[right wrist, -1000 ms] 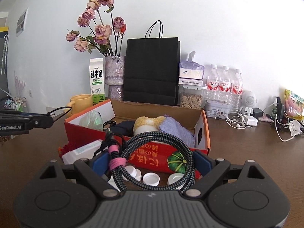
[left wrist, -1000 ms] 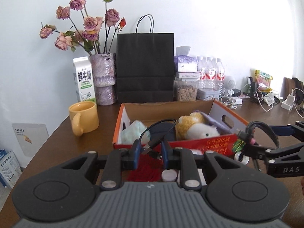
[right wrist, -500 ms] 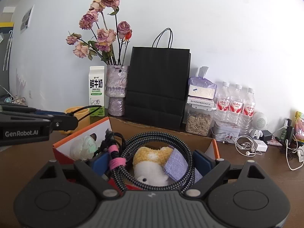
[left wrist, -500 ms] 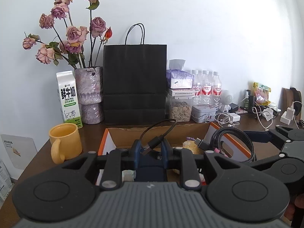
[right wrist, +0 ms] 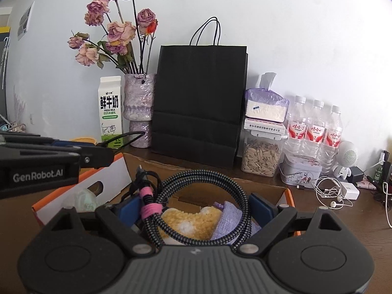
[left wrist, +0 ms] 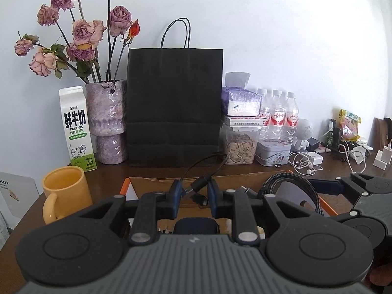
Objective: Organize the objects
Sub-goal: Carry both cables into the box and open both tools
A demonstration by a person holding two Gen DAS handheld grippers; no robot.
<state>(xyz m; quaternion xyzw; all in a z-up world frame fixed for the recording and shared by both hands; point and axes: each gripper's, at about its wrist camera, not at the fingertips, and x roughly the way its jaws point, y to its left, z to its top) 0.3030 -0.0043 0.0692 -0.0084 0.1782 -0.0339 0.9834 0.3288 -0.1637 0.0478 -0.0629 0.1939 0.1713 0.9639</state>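
Both pairs of fingers are clenched on cables above the cardboard box [right wrist: 117, 171]. Narrow-set, the left gripper [left wrist: 194, 193] pinches the plug end of a thin black cable [left wrist: 208, 164], whose short loop arches up and to the right ahead of the pads. Spread wide, the right gripper [right wrist: 196, 208] grasps a coiled braided cable [right wrist: 203, 191] across its ring, blue pads pressing on either side, with a pink tie [right wrist: 149, 208] binding the turns at the left pad.

Under the coil, inside the box, lie a yellow plush toy [right wrist: 188, 223] and a lilac cloth [right wrist: 227, 220]; a black paper bag [right wrist: 199, 103], a milk carton [right wrist: 110, 112] and a vase of dried roses [right wrist: 139, 107] stand at the far edge of the table, and a yellow mug [left wrist: 65, 191] sits left of the box.

To my eye both cables are light and floppy. The braided one looks springy, so I'd hold it at the tied section or across the ring, as now, lest the turns spill loose. The thin one is best held by its rigid plug; its limp tail could snag on the box wall.
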